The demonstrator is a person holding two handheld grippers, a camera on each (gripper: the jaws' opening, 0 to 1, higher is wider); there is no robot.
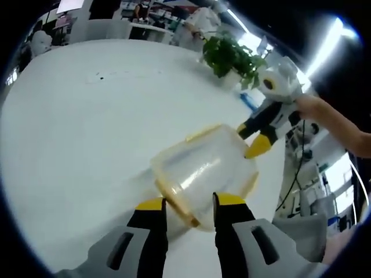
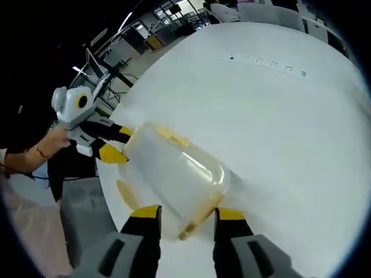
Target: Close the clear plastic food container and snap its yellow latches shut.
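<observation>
The clear plastic food container (image 1: 203,165) with yellow latches lies on the white table (image 1: 87,133), lid on. My left gripper (image 1: 190,202) is open at its near end, and the yellow end latch (image 1: 181,209) sits between the jaws. Coming in from the right, the right gripper (image 1: 250,138), held by a hand (image 1: 316,107), has its yellow tips at the container's far end. From the other side, the container (image 2: 179,165) runs from my open right gripper (image 2: 188,213), with a yellow latch (image 2: 194,223) between its jaws, out to the left gripper (image 2: 119,143). I cannot tell whether the jaws touch the latches.
A potted green plant (image 1: 232,55) stands at the table's far side. The table edge (image 2: 107,191) runs close beside the container, with grey floor beyond. Desks and shelving stand in the background. Most of the white tabletop (image 2: 278,116) stretches away bare.
</observation>
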